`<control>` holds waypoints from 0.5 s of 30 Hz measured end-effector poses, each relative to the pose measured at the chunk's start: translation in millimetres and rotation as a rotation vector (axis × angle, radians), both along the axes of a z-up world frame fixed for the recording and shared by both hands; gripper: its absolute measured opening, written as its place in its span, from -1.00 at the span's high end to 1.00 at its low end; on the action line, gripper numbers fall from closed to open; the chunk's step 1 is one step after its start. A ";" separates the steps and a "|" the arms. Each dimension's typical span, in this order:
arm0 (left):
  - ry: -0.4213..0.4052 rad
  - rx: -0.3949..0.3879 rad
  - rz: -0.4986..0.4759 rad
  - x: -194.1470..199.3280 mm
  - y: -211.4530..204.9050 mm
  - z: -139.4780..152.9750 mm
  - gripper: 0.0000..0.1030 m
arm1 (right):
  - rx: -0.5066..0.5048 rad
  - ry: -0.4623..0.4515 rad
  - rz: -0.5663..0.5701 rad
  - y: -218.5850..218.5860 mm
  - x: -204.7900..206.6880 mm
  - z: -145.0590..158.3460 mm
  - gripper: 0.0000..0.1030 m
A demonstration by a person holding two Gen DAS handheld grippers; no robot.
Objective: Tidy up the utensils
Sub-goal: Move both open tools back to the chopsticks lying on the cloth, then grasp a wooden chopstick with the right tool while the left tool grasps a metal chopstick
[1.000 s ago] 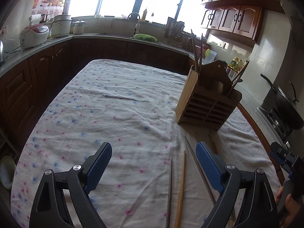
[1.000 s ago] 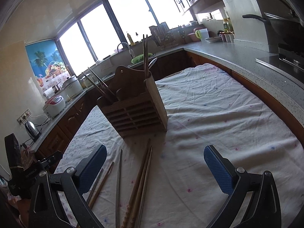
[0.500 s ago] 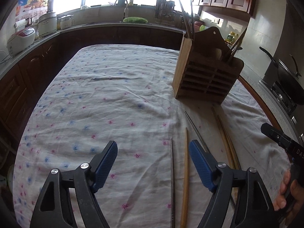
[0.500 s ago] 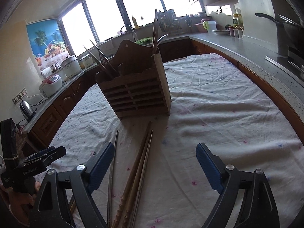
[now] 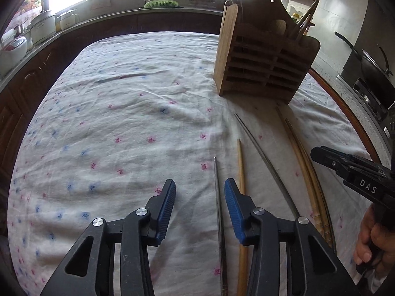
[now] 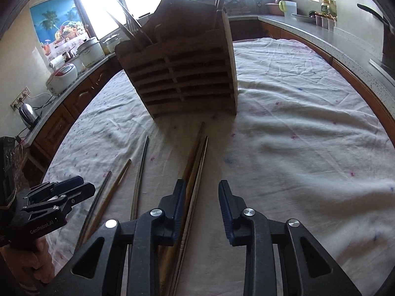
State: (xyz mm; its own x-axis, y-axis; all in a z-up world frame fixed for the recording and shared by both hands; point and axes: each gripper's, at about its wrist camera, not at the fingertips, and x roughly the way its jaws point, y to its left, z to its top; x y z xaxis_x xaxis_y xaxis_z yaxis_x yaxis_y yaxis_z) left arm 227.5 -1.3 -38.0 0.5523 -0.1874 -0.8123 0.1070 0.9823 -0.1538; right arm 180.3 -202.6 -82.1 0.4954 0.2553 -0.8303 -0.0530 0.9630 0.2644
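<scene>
A wooden slatted utensil holder (image 5: 261,66) (image 6: 182,74) stands on the cloth-covered table with several chopsticks upright in it. Several loose chopsticks lie on the cloth in front of it. My left gripper (image 5: 200,199) is open, low over the cloth, with a thin metal chopstick (image 5: 218,197) lying between its fingers near the right one. A wooden chopstick (image 5: 240,172) lies just right of it. My right gripper (image 6: 202,202) is open, with a pair of long chopsticks (image 6: 195,155) under its left finger. Neither holds anything.
The white flowered tablecloth (image 5: 123,123) covers the table. A counter with rice cookers (image 5: 14,49), a sink and a green basket (image 5: 160,3) runs behind. A kettle (image 6: 28,113) stands at left, a wok (image 5: 370,61) on the stove at right.
Both grippers have moved forward and down towards the chopsticks. Both have narrowed their jaws from wide open. The holder looks nearer in both views.
</scene>
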 end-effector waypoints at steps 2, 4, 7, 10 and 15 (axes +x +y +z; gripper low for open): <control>0.014 0.005 -0.003 4.0 -1.4 -4.2 0.31 | -0.013 0.019 0.009 3.3 3.7 -6.0 0.53; 0.006 0.017 -0.009 6.0 -3.8 -4.9 0.31 | -0.017 0.029 0.012 5.2 7.1 -10.9 0.58; 0.002 0.042 -0.021 9.9 -9.4 -6.4 0.32 | -0.037 0.025 0.016 7.2 13.5 -11.8 0.60; -0.003 0.084 -0.036 14.2 -17.0 -7.6 0.32 | -0.046 0.028 0.010 5.9 22.4 -13.3 0.60; -0.010 0.127 -0.054 20.0 -26.2 -9.7 0.32 | -0.100 0.022 0.032 13.0 36.6 -17.6 0.61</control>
